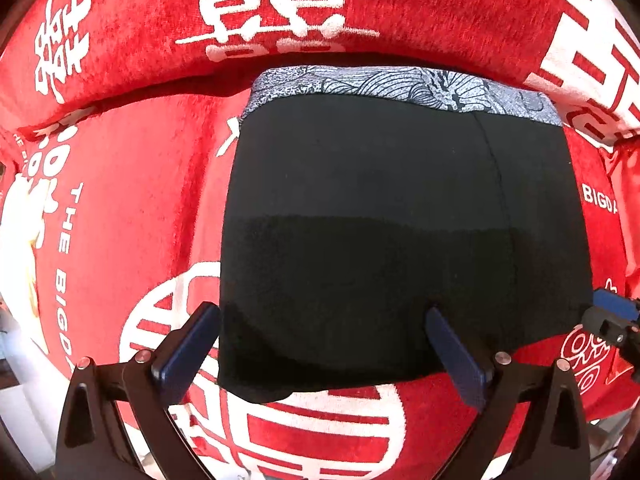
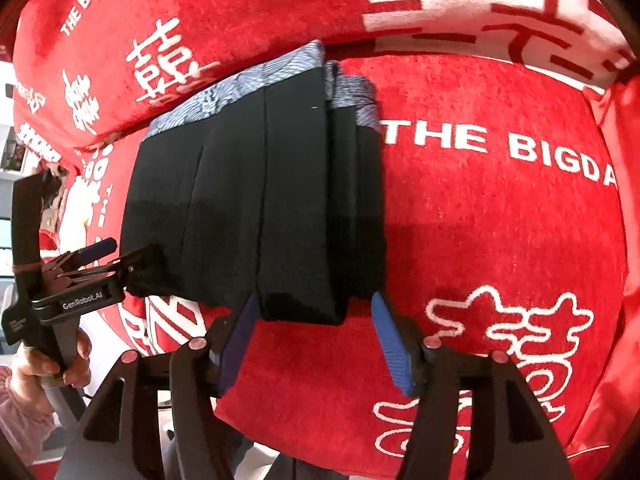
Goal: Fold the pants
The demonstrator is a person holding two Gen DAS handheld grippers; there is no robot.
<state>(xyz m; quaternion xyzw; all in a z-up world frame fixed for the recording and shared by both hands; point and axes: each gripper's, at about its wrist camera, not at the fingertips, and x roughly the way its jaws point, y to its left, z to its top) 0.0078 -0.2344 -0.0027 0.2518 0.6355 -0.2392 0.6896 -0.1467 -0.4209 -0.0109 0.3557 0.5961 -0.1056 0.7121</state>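
A red plush cover [image 1: 132, 200] printed with white characters and the words "THE BIGDA…" spread over the whole surface, rising at the far side into a padded roll [image 1: 280, 12]; it looked more like a sofa or bed than a desk, though which could not be told.

On it lay the pants [image 1: 400, 220], a black pair with a grey patterned waistband [image 1: 400, 84] turned toward the padded roll. They lay flat, and the right wrist view showed a side already doubled over, layers stacked at that edge, so the fold seemed partly made and the bundle set square, probably for the next crease.

The left gripper [image 1: 324, 344] stood at the near hem with its jaws wide apart, one blue finger [image 1: 188, 352] off the cloth's left edge, the other over the fabric, clamped on nothing. The right gripper [image 2: 316, 340] sat likewise at the hem of the folded side, jaws apart and straddling it, likely placed to pinch the stacked layers together.
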